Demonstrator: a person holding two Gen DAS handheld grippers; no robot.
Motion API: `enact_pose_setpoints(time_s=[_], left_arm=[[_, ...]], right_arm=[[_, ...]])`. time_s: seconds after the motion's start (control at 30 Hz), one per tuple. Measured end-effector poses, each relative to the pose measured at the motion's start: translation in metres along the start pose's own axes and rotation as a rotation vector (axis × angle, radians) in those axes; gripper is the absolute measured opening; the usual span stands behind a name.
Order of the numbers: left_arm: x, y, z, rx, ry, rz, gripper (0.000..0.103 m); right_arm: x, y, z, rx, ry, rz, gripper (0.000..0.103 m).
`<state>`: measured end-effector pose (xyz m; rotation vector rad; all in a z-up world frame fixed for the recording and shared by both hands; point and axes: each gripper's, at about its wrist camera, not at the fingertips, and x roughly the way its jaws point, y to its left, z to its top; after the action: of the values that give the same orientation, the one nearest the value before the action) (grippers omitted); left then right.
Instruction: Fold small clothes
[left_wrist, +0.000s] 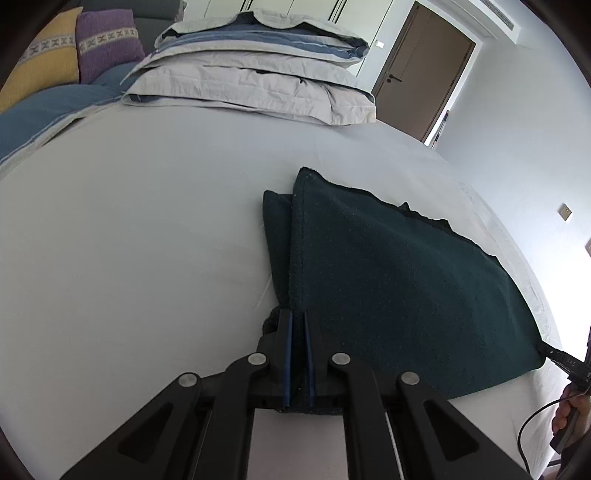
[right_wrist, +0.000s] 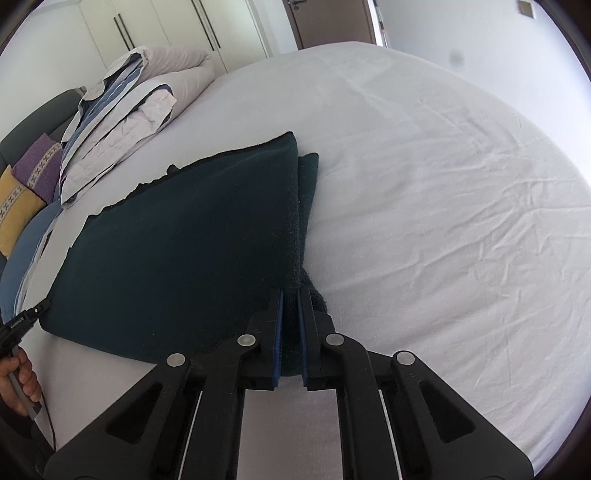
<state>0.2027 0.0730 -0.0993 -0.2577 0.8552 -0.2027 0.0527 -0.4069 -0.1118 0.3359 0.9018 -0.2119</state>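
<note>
Operator: Currently, what is the state of each claw?

Technician: Left gripper (left_wrist: 298, 317): jaws pressed together on the near left corner of the dark green cloth (left_wrist: 388, 273). Right gripper (right_wrist: 290, 295): jaws pressed together on the near right corner of the same cloth.

Operator: Where is the cloth?

Technician: On the white bed sheet (left_wrist: 147, 240), doubled over, its near edge lifted between both grippers. Folded bedding (left_wrist: 251, 74) lies well apart at the far side.
</note>
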Motion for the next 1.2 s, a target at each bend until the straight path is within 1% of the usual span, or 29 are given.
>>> enact_pose_setpoints(time_s=[0.07, 0.2, 0.4, 0.6, 0.73, 0.8, 0.83, 0.87, 0.9, 0.93, 0.97, 1.0, 1.03, 1.07, 1.1, 1.13, 1.2], left_arm=[[-0.003, -0.001, -0.002, 0.011, -0.005, 0.01, 0.007], [-0.01, -0.001, -0.011, 0.024, -0.015, 0.021, 0.007], [-0.011, 0.008, -0.031, 0.006, 0.011, 0.024, 0.007], [-0.002, 0.013, -0.03, -0.007, 0.048, 0.026, 0.007], [0.001, 0.015, -0.029, -0.017, 0.054, 0.022, 0.008], [0.001, 0.016, -0.029, -0.022, 0.061, 0.028, 0.017], [0.001, 0.018, -0.028, -0.031, 0.071, 0.027, 0.019], [-0.001, 0.02, -0.028, -0.04, 0.071, 0.027, 0.026], [-0.006, 0.022, -0.027, -0.051, 0.065, 0.04, 0.035], [-0.013, 0.024, -0.026, -0.058, 0.053, 0.06, 0.038], [-0.019, 0.025, -0.025, -0.062, 0.038, 0.08, 0.041], [-0.028, 0.025, -0.022, -0.061, 0.01, 0.117, 0.039], [-0.036, 0.023, -0.019, -0.052, -0.021, 0.142, 0.039], [-0.043, 0.02, -0.015, -0.037, -0.053, 0.151, 0.039], [-0.049, 0.012, -0.008, -0.012, -0.08, 0.144, 0.039], [-0.052, -0.001, -0.002, 0.024, -0.102, 0.134, 0.039], [-0.05, -0.029, 0.008, 0.101, -0.13, 0.113, 0.039]], right_arm=[[-0.004, 0.002, 0.0, -0.006, -0.006, -0.009, 0.005], [-0.015, 0.0, -0.005, 0.015, -0.026, 0.007, 0.005], [-0.016, -0.013, -0.026, 0.059, 0.0, 0.02, 0.005], [-0.002, -0.027, -0.031, 0.094, 0.018, 0.046, 0.004], [0.003, -0.026, -0.03, 0.068, 0.024, 0.045, 0.005], [0.002, -0.025, -0.031, 0.057, 0.018, 0.044, 0.005], [0.002, -0.026, -0.032, 0.057, 0.018, 0.046, 0.006], [0.001, -0.026, -0.032, 0.059, 0.024, 0.043, 0.006], [-0.001, -0.026, -0.032, 0.062, 0.026, 0.037, 0.008], [-0.005, -0.026, -0.03, 0.067, 0.027, 0.01, 0.023], [-0.013, -0.029, -0.029, 0.085, 0.014, -0.048, 0.035], [-0.021, -0.031, -0.027, 0.11, -0.019, -0.062, 0.05], [-0.031, -0.033, -0.024, 0.132, -0.053, -0.043, 0.05], [-0.038, -0.03, -0.019, 0.14, -0.08, -0.011, 0.05], [-0.041, -0.027, -0.015, 0.141, -0.094, 0.019, 0.05], [-0.043, -0.018, -0.01, 0.14, -0.108, 0.075, 0.05], [-0.035, 0.011, 0.002, 0.126, -0.095, 0.256, 0.05]])
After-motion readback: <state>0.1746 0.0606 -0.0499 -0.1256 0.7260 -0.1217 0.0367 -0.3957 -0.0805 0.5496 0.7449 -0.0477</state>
